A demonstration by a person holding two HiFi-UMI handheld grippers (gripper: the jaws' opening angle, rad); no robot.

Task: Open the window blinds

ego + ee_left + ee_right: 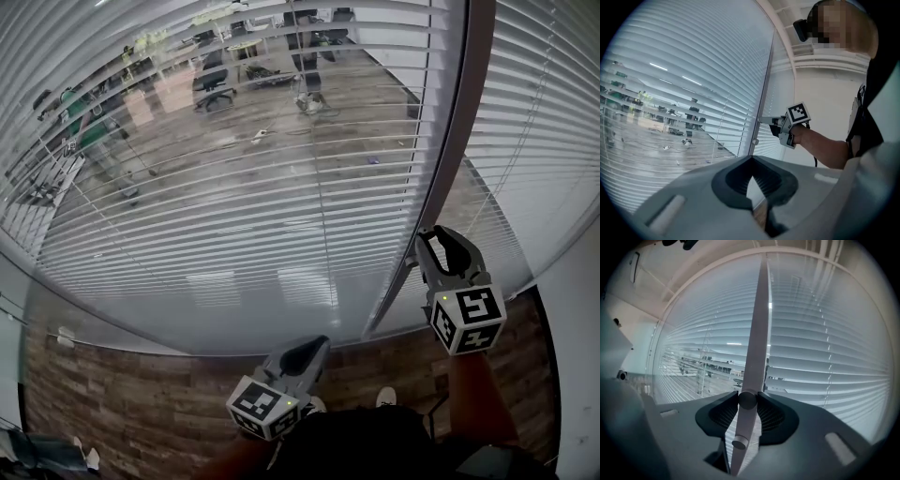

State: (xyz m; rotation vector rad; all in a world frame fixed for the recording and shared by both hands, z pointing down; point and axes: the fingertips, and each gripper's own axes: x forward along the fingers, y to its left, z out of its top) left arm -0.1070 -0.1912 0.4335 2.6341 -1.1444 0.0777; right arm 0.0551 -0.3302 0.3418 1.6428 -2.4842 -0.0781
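left gripper (314,345) closest, low by the body, aimed at the blinds (281,216); fingers clenched together, nothing in them, touching nothing

blinds: two panels split by a grey post (457,122). left panel (141,234) slats tilted enough that the office (234,66) beyond shows through: chairs, desks, plank flooring. right panel (548,112) reads mostly white, little visible through it

knob (747,400) sits on the post, sticking out toward the person; second knob (739,444) just below it on the same post

right gripper (441,232) is up at the post, roughly level, fingers grasping the upper knob, one pad each side, both touching it. bare forearm (478,394) behind it

wood-look floor (122,375) below the blinds, one shoe (386,397) near the foot of the post
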